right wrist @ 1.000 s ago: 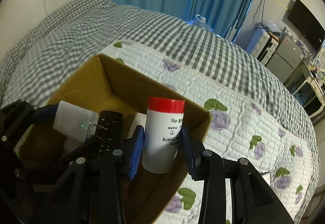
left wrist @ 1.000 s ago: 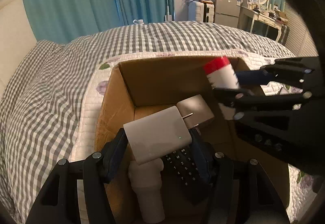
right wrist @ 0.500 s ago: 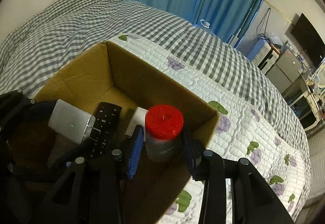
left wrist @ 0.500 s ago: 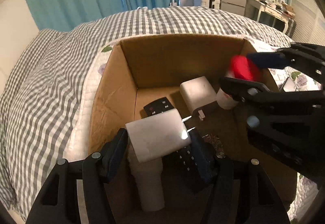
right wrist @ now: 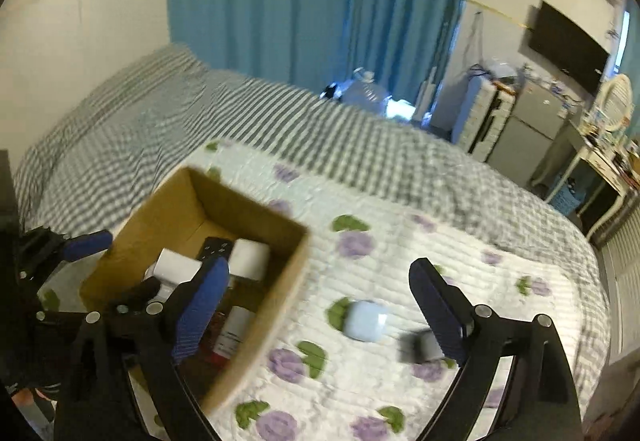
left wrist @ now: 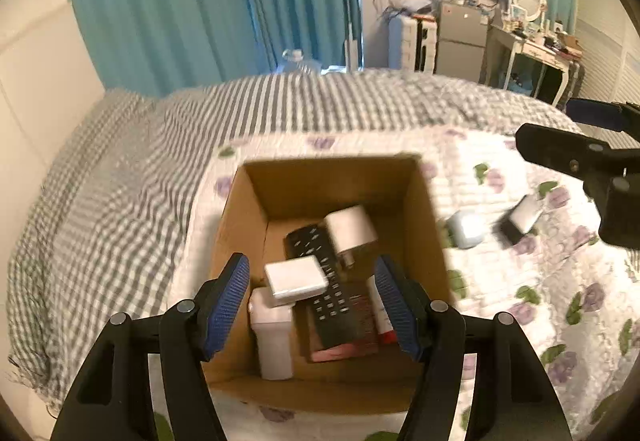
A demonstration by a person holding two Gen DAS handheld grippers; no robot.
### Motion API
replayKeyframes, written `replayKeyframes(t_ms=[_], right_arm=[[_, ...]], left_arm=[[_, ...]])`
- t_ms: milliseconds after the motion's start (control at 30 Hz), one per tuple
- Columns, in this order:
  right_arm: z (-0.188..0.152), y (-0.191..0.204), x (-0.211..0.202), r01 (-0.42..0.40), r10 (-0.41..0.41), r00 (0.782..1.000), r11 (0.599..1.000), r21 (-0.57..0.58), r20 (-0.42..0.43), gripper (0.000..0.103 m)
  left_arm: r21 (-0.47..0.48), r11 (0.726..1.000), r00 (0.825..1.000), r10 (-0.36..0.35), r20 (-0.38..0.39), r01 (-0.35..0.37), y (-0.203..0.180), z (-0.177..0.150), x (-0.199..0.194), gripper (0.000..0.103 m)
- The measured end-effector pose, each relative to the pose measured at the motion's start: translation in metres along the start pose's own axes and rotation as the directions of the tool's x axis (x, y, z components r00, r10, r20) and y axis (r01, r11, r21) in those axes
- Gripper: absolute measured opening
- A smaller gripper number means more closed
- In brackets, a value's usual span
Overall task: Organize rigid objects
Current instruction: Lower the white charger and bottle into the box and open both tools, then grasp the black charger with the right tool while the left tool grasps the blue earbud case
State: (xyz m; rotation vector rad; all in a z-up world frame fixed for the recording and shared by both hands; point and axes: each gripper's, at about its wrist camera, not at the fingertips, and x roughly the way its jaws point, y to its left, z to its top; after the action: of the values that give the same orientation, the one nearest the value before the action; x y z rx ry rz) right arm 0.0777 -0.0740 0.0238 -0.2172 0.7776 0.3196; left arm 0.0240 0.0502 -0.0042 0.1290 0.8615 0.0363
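An open cardboard box (left wrist: 232, 225) (right wrist: 168, 201) sits on the floral quilt. Inside lie a white charger (left wrist: 295, 278), a second white adapter (left wrist: 351, 227), a black remote (left wrist: 320, 281), a white pipe fitting (left wrist: 272, 337) and the red-capped white bottle (left wrist: 380, 315) (right wrist: 234, 329). My left gripper (left wrist: 316, 305) is open and empty above the box. My right gripper (right wrist: 320, 305) is open and empty, above the quilt right of the box. A pale blue case (right wrist: 366, 325) (left wrist: 466, 231) and a small black-and-white object (right wrist: 420, 351) (left wrist: 520, 219) lie on the quilt.
The floral quilt (right wrist: 400, 241) lies over a grey checked bedspread (left wrist: 120, 181). Teal curtains (left wrist: 180, 1) hang behind the bed. A small fridge (left wrist: 460, 41) and a white dressing table (left wrist: 536, 53) stand at the far right.
Both grippers opened and pulled back up from the box. The charger and the red-capped bottle, held before, now lie inside the box.
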Motion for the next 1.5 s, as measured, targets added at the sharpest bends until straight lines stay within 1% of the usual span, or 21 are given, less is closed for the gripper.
replayKeyframes(t_ms=[133,233,367,500,567,700,800,900,1000,1133,1233,1367,1433,1467,1500], right_arm=[[-0.002,-0.032,-0.041,0.038,-0.04,0.998,0.999,0.027,0.047,0.096],[-0.009,-0.054,-0.066,0.053,-0.055,0.996,0.998,0.034,0.074,0.098],[-0.024,-0.085,-0.086,0.068,-0.073,0.994,0.996,0.063,0.086,0.098],[-0.041,-0.111,-0.086,0.07,-0.077,0.994,0.993,0.091,0.073,0.098],[-0.05,-0.12,-0.079,0.073,-0.079,0.995,0.993,0.096,0.057,0.098],[-0.066,-0.135,-0.043,0.079,-0.079,0.997,0.991,0.106,0.0,0.098],[-0.075,-0.145,-0.005,0.085,-0.08,0.996,0.991,0.108,-0.041,0.098],[-0.084,-0.15,0.034,0.065,-0.056,0.994,0.993,0.095,-0.094,0.098],[-0.095,-0.151,0.068,0.053,-0.045,0.989,0.997,0.054,-0.14,0.098],[-0.107,-0.156,0.102,0.02,-0.014,0.981,0.999,0.03,-0.194,0.098],[-0.115,-0.161,0.122,-0.016,0.025,0.972,0.999,0.038,-0.235,0.098],[-0.119,-0.167,0.143,-0.038,0.051,0.963,0.998,0.055,-0.266,0.098],[-0.122,-0.171,0.154,-0.056,0.075,0.955,0.996,0.074,-0.288,0.092],[-0.122,-0.173,0.156,-0.077,0.099,0.951,0.993,0.085,-0.294,0.085],[-0.123,-0.174,0.158,-0.111,0.135,0.946,0.989,0.097,-0.296,0.077]], left_arm=[[0.032,0.999,0.999,-0.027,0.037,0.025,-0.03,0.008,-0.027,0.069],[0.052,0.998,0.997,-0.046,0.054,0.043,-0.055,0.01,-0.036,0.069],[0.056,0.996,0.996,-0.072,0.044,0.069,-0.088,0.011,-0.035,0.069],[0.064,0.996,0.998,-0.057,0.023,0.055,-0.121,0.005,-0.018,0.069],[0.056,0.997,0.998,-0.056,-0.009,0.056,-0.134,0.0,-0.002,0.069],[0.038,0.997,0.995,-0.064,-0.074,0.067,-0.155,-0.014,0.03,0.069],[0.047,0.997,0.992,-0.05,-0.115,0.056,-0.169,-0.022,0.057,0.069],[0.031,0.998,0.989,-0.049,-0.143,0.054,-0.177,-0.027,0.083,0.069],[0.027,0.999,0.989,-0.035,-0.146,0.04,-0.183,-0.03,0.105,0.069],[0.007,1.0,0.99,-0.017,-0.142,0.019,-0.187,-0.033,0.128,0.069],[-0.033,0.999,0.99,-0.009,-0.139,0.005,-0.186,-0.035,0.141,0.069],[-0.067,0.998,0.989,-0.01,-0.145,0.0,-0.184,-0.036,0.152,0.069],[-0.066,0.998,0.99,-0.009,-0.141,0.0,-0.185,-0.035,0.154,0.069],[-0.063,0.998,0.99,-0.007,-0.138,-0.002,-0.185,-0.035,0.154,0.069],[-0.061,0.998,0.991,-0.006,-0.135,-0.002,-0.186,-0.034,0.154,0.069]])
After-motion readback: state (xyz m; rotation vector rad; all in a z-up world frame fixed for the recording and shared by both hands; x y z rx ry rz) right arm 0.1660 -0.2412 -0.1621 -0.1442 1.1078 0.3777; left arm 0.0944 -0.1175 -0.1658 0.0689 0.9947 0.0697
